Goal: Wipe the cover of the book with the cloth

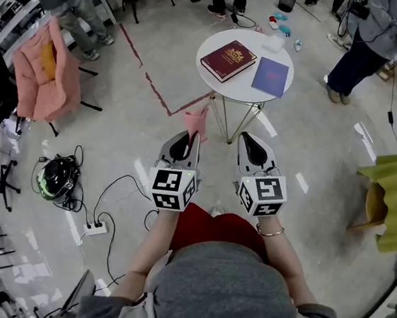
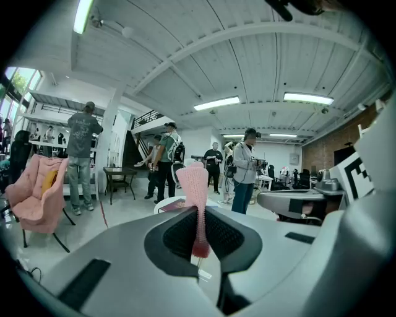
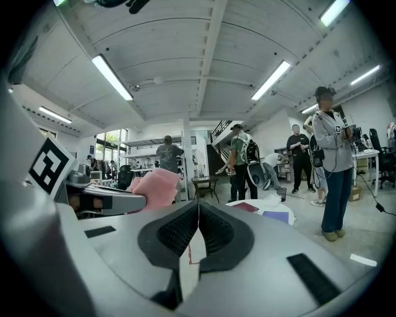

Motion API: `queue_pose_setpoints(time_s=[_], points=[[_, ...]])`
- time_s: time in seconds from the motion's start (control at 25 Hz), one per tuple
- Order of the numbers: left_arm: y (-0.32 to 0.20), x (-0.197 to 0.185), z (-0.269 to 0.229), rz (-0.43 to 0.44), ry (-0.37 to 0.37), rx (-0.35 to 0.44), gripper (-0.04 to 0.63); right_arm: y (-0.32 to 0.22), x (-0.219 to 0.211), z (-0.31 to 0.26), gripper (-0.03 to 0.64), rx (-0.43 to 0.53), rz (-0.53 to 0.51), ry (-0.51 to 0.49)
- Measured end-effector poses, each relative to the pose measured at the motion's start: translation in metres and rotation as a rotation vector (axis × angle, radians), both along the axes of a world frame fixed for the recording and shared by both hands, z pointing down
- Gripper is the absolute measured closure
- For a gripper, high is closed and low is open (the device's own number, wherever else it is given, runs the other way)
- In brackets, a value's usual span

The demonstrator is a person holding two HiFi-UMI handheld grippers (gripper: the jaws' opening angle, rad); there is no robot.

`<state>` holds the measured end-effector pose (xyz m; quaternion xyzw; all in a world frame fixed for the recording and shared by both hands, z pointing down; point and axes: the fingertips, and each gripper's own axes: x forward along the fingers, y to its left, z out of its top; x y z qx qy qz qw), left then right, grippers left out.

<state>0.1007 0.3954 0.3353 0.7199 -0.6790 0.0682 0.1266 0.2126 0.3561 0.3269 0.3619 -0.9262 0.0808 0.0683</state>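
Your left tongs (image 1: 185,140) pinch the cloth (image 1: 197,121); your right tongs (image 1: 254,147) sit closed, empty. Reach the far red book (image 1: 228,60); lay the cloth flat.

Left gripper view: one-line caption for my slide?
Left gripper shut on the pink cloth, round table and red book ahead.

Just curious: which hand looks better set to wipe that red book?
Left. The left gripper is shut on the pink cloth, while the right gripper is shut on nothing. Neither touches the red book.
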Motion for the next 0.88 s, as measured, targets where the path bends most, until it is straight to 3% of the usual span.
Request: queue_pose_setpoints(time_s=[0.56, 0.88], points=[[-0.039, -0.025, 0.001, -0.029, -0.018, 0.007, 0.563, -0.04, -0.004, 0.007, 0.588, -0.023, 0.032, -0.028], [-0.1, -0.066, 0.016, 0.011, -0.003, 0.006, 0.563, -0.092, -0.048, 0.018, 0.588, -0.021, 0.047, -0.016]])
